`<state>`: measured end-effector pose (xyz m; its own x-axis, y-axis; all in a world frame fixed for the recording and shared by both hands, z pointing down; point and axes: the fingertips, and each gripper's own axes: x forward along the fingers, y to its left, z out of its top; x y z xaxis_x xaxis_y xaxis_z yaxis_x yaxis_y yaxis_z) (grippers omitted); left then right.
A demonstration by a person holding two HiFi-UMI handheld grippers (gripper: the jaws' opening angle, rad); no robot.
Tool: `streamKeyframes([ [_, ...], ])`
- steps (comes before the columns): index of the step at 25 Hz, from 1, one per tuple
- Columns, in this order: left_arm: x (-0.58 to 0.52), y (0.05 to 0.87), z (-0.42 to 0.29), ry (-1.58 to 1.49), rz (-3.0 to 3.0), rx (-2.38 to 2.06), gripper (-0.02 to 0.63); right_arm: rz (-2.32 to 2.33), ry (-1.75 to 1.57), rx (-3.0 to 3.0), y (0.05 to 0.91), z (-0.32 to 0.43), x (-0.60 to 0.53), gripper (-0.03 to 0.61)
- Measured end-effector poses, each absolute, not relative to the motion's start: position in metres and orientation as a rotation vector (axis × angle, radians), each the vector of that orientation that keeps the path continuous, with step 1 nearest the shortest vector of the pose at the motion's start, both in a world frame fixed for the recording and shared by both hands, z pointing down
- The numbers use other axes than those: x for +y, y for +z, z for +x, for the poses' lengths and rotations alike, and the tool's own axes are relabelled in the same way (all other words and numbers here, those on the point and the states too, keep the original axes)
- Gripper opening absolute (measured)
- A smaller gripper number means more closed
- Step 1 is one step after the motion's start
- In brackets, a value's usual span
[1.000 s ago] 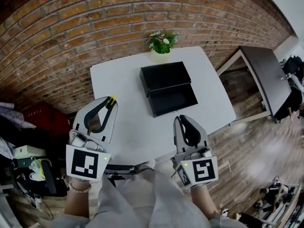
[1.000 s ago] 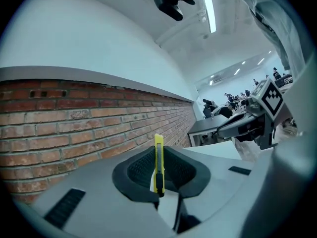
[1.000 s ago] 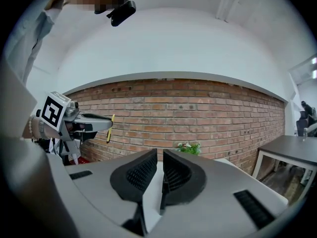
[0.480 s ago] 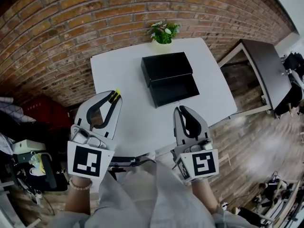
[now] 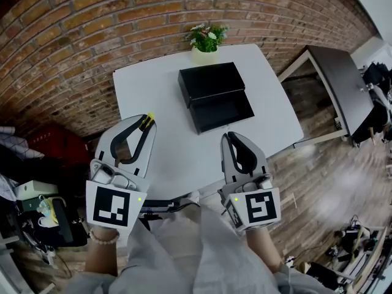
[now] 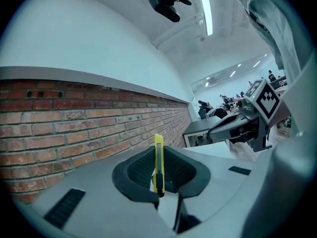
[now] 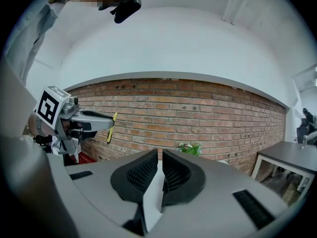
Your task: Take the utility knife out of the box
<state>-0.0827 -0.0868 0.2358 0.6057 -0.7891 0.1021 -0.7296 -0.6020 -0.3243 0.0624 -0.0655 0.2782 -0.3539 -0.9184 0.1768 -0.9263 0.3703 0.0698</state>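
Nearly done: gripping utility knife (image 6: 158, 165) in left tongs (image 5: 146, 121), well clear of box (image 5: 215, 97), with right tongs (image 5: 229, 137) closed, empty.

Yellow utility knife (image 6: 158, 163), black box (image 5: 212, 92), white table (image 5: 152, 106), red-brown brick wall (image 5: 73, 41), green, white-flowered plant (image 5: 207, 37)

The slim yellow utility knife (image 6: 158, 167) stood upright, clamped between the fingers (image 6: 134, 175) of the left gripper (image 6: 159, 155). The black box (image 5: 215, 97) lay open on the white counter (image 5: 153, 97), at 12 o'clock.
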Motion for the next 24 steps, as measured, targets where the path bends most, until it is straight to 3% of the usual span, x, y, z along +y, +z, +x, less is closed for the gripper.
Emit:
streamKeyframes([
  [24,-0.081,0.245,-0.074,-0.352,-2.621,1.227,0.066,1.672,0.041,-2.391,0.285,0.067,-0.053,0.058],
])
